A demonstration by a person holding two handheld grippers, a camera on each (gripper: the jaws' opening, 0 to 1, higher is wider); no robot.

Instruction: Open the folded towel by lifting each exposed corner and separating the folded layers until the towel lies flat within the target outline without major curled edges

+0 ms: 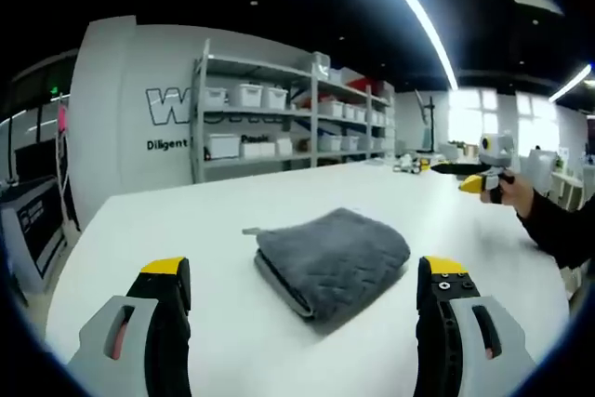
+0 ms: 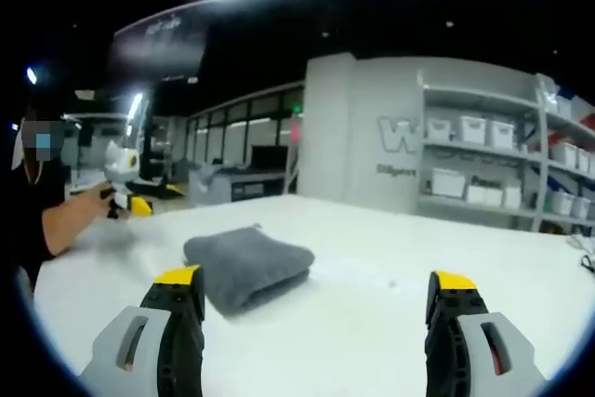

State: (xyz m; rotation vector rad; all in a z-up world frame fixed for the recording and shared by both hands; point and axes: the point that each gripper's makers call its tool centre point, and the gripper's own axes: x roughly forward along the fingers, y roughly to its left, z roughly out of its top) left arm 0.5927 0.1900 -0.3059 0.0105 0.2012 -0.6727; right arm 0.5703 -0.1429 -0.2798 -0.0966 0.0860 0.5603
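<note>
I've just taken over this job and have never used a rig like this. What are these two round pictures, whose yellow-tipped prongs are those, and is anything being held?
There is no robot: a person holds one set of tongs in each hand, with a camera riding on each. The left gripper view looks along the left tongs; the right gripper view looks along the right tongs. Both stand open and hold nothing. On the white table lies the folded grey quilted towel, also seen from the other side, still unopened. Each view also catches the other hand's tongs off to the side, and grey shelving with white bins stands behind.
</note>
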